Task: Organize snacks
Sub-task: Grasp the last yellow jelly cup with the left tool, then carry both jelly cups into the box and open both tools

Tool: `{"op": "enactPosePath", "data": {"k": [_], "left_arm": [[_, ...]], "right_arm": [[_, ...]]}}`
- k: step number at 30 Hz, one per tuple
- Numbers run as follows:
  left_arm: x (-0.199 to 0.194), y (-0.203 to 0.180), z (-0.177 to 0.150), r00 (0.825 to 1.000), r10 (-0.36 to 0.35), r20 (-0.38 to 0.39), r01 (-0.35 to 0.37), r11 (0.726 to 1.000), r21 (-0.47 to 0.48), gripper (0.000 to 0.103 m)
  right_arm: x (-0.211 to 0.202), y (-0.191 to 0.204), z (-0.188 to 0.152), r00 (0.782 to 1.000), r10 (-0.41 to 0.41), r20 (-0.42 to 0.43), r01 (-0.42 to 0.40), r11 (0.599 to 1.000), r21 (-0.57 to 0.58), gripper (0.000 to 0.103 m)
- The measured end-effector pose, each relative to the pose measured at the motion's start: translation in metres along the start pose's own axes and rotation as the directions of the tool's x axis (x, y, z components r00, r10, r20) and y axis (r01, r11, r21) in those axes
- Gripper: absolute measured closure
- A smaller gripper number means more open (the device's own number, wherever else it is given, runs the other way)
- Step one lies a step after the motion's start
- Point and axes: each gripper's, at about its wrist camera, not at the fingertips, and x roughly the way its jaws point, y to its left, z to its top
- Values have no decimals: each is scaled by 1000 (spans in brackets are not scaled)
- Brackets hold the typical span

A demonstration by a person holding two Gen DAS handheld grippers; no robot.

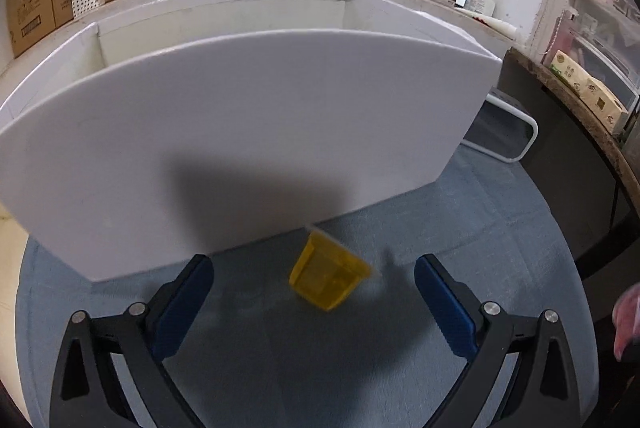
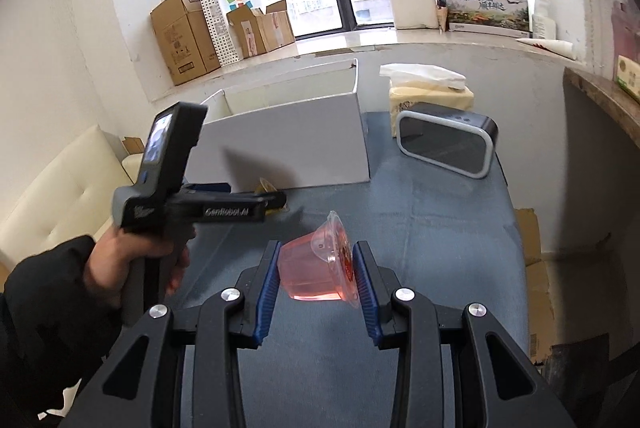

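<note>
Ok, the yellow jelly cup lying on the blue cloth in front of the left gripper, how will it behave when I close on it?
The yellow jelly cup lies tipped on its side, so its tapered wall may let it roll or squirt away. Its thin clear plastic probably flexes under pressure. It looks light; the open left gripper could nudge it across the blue cloth.

The left gripper [image 1: 314, 278] is held with its jaws spread wide, nothing gripped, angled downward. It is grasped by a dark-sleeved left hand [image 2: 132, 260]. The right gripper [image 2: 316, 268] is clamped narrowly.
</note>
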Motion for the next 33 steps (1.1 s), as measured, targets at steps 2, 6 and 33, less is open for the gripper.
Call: {"op": "enactPosePath", "data": {"k": [2, 6, 33], "left_arm": [[5, -2, 1, 1000, 8, -13, -8, 1000, 8, 31], [12, -3, -2, 999, 0, -35, 1, 999, 32, 54], [-148, 71, 50, 952, -85, 295, 87, 996, 6, 54]], "right_arm": [[0, -3, -4, 1000, -2, -7, 2, 1000, 8, 64], [2, -2, -8, 1000, 0, -11, 0, 1000, 10, 64], [76, 35, 118, 990, 126, 69, -121, 990, -78, 64]]}}
